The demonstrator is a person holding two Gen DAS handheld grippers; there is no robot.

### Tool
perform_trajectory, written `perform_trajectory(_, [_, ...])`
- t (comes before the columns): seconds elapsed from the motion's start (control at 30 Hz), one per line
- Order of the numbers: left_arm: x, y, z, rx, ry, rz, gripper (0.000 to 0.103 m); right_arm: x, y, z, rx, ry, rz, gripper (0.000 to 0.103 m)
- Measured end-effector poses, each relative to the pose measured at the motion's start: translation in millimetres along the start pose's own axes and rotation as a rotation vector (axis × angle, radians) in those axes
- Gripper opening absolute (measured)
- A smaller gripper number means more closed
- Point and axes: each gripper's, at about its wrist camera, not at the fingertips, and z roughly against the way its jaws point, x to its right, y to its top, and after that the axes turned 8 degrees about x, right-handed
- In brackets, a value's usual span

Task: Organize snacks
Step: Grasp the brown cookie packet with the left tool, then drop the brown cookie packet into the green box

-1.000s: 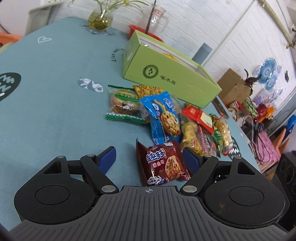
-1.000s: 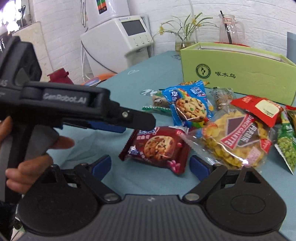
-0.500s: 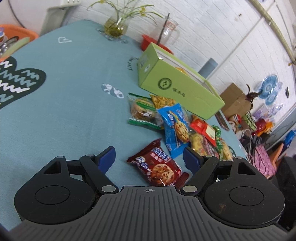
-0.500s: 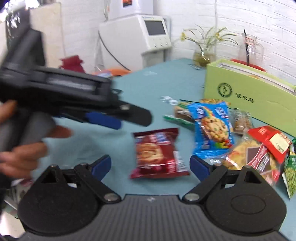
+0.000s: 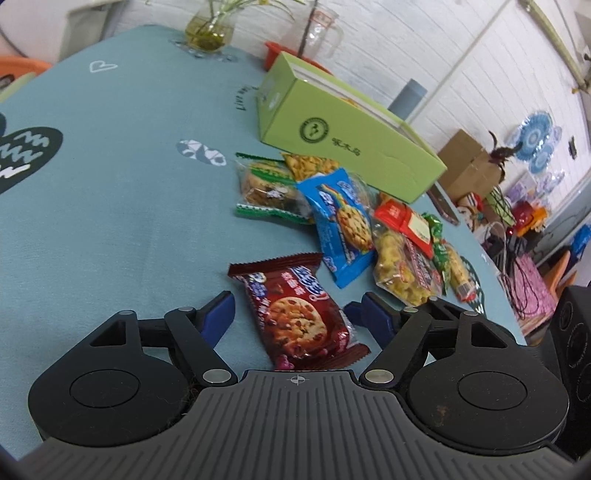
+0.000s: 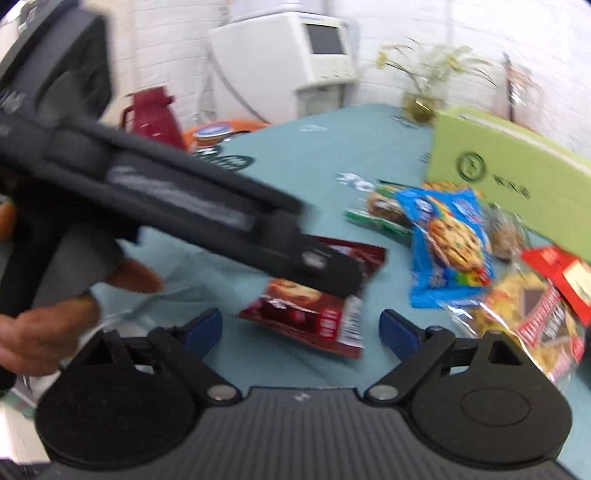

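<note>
A teal tablecloth (image 5: 110,192) printed with a white heart and dark zigzag shapes covers the table. On it, the dark red cookie packet (image 5: 295,314) lies between the 2 spread blue-tipped fingers of the left gripper (image 5: 293,314), which is released and grasps nothing. At 1 o'clock from that packet sits the blue cookie packet (image 5: 341,225), with a green-edged biscuit packet (image 5: 266,188) at 11 o'clock from it and a clear bag of yellow chips (image 5: 402,266) to its 3 o'clock. The lime-green box (image 5: 347,136) stands beyond the pile, against a white brick wall (image 5: 461,48), with a glass vase of stems (image 5: 208,31) at the table's far edge.

In the right wrist view, blurred, the right gripper (image 6: 301,326) is also spread wide and grasps nothing. A white machine (image 6: 295,62) stands at 12 o'clock.
</note>
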Motion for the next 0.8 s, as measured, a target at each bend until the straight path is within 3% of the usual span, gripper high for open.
perform_trajectory(0.07, [0.3,1.3,-1.8,-0.004,-0.002,0.001,0.058,-6.1,0.5,-3.5,0.006,0.009,0.027,0.089])
perform_trajectory(0.17, [9.3,-3.1,-4.5,-0.016,0.020,-0.064,0.028,-11.3,-1.1,-2.0,0.030,0.012,0.062,0.074])
perform_trajectory(0.27, [13.9,-3.4,0.5,-0.015,0.030,-0.085,0.016,-1.4,2.6,3.6,0.033,0.011,0.015,0.070])
perform_trajectory(0.4, [22.9,20.3,3.7,0.028,-0.006,-0.048,0.015,6.3,19.8,13.2,0.092,-0.017,0.020,0.071])
perform_trajectory(0.53, [47.9,60.6,-4.4,0.089,-0.033,-0.103,0.015,28.2,51.6,15.2,0.175,-0.048,0.038,0.078])
perform_trajectory(0.67, [77.1,122.1,-40.6,0.153,-0.050,-0.182,0.017,69.7,98.7,-0.4,0.240,-0.118,0.073,0.078])
perform_trajectory(0.8, [94.7,174.4,-92.4,0.167,-0.032,-0.229,0.019,115.9,142.3,-33.6,0.237,-0.164,0.089,0.078])
